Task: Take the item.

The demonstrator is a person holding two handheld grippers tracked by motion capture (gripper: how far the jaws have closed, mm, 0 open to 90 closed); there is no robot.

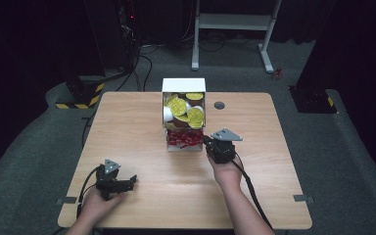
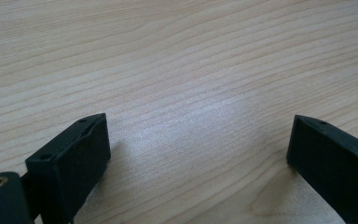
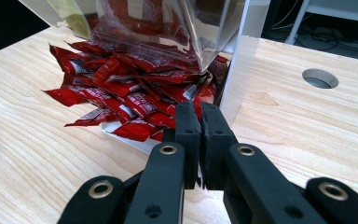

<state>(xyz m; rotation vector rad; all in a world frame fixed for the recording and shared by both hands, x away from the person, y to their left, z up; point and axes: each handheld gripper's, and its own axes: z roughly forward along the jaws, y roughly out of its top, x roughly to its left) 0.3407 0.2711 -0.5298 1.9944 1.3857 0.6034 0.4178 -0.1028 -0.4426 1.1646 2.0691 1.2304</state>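
Note:
A white dispenser box (image 1: 183, 84) stands at the table's far middle, with yellow-lidded cups (image 1: 182, 108) in its upper part and a heap of red packets (image 1: 184, 139) in its bottom tray. My right gripper (image 1: 207, 142) is at the tray's right front corner. Its jaws are pressed together in the right gripper view (image 3: 200, 111), with the tips against the red packets (image 3: 121, 88) under the clear wall (image 3: 168, 28). I cannot tell whether a packet is pinched. My left gripper (image 1: 132, 180) rests near the front left, open (image 2: 198, 149) over bare wood.
A round cable hole (image 1: 219, 105) (image 3: 320, 78) is cut in the table to the right of the box. The wooden table (image 1: 142, 122) ends close behind the box. A white desk frame (image 1: 235, 22) and a yellow-striped base (image 1: 81, 95) stand on the floor beyond.

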